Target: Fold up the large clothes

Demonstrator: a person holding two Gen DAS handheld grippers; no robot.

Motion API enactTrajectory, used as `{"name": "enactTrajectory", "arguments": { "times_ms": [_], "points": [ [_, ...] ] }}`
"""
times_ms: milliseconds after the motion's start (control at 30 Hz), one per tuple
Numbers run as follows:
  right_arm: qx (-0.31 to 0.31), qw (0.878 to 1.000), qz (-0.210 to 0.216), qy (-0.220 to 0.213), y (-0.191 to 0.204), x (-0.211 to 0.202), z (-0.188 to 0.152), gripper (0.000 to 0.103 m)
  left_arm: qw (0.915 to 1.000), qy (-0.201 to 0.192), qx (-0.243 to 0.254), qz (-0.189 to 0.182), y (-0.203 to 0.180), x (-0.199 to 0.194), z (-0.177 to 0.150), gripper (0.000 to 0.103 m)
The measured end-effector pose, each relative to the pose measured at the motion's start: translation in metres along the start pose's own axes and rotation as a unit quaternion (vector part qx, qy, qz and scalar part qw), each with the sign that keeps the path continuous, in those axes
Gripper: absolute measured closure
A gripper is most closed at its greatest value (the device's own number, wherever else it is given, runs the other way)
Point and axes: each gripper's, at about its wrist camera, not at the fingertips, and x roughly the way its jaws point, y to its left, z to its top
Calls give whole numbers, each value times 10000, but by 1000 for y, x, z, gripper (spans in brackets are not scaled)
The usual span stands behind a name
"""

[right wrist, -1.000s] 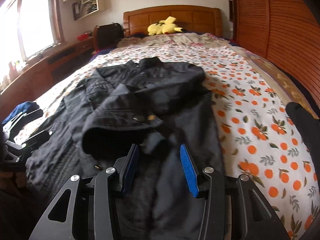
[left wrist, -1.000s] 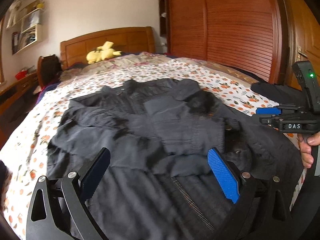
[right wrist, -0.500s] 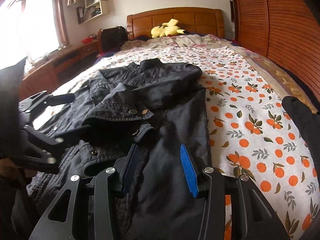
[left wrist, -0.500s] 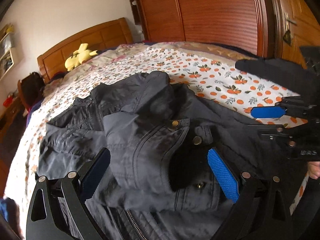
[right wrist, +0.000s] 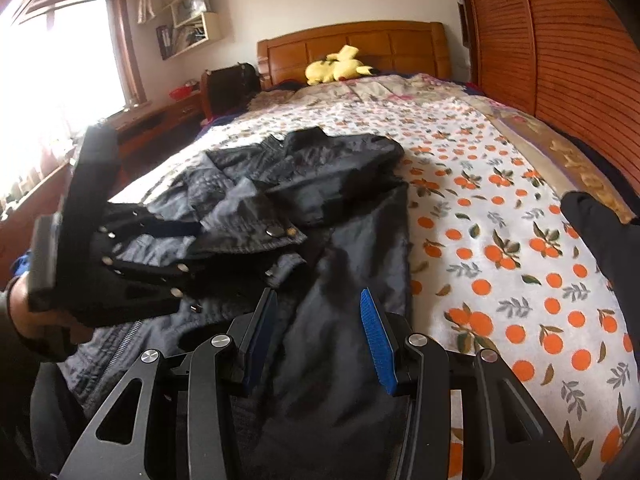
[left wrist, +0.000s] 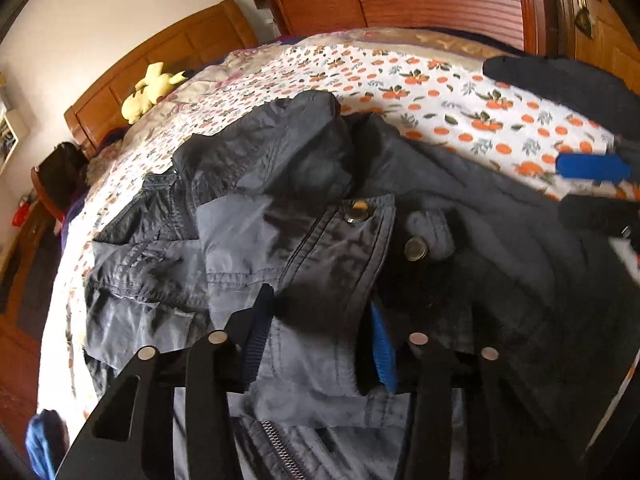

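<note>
Jacket [left wrist: 320,240], dark, lies spread on the orange-print bedspread [right wrist: 500,248], one sleeve folded across its front. Left gripper [left wrist: 320,320] jaws closing, with the snap-buttoned cuff [left wrist: 340,248] of that sleeve between the blue pads; cannot tell whether the pads press on it. Right gripper [right wrist: 316,340] jaws partly open over the jacket's lower body, fabric beneath and between them, nothing visibly pinched. Ahead of both jaws, a yellow plush toy [right wrist: 336,68] sits by the headboard.
</note>
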Motion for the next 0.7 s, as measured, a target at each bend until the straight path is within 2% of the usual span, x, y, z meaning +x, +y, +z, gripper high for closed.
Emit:
{"name": "enactTrajectory", "arguments": {
  "times_ms": [33, 67, 100, 133, 400, 700],
  "points": [
    [-24, 10000, 27, -27, 3, -1, 1, 61, 10000, 24, 17, 31, 1, 0, -2, 61],
    [-60, 10000, 53, -51, 6, -2, 2, 61, 10000, 21, 5, 40, 5, 0, -4, 69],
    [-112, 9999, 78, -69, 11, -1, 4, 61, 10000, 20, -41, 54, 8, -1, -4, 86],
    [-147, 9998, 89, -75, 14, 0, 5, 61, 9999, 14, -128, 65, 14, -3, -5, 90],
    [-201, 9998, 90, -5, 27, 15, 11, 61, 9945, -498, -779, 489, 70, -35, -5, 96],
    [-285, 9996, 23, 84, 38, 29, 12, 61, 9854, -258, -1483, 793, 148, -25, -35, 99]
  ]
}}
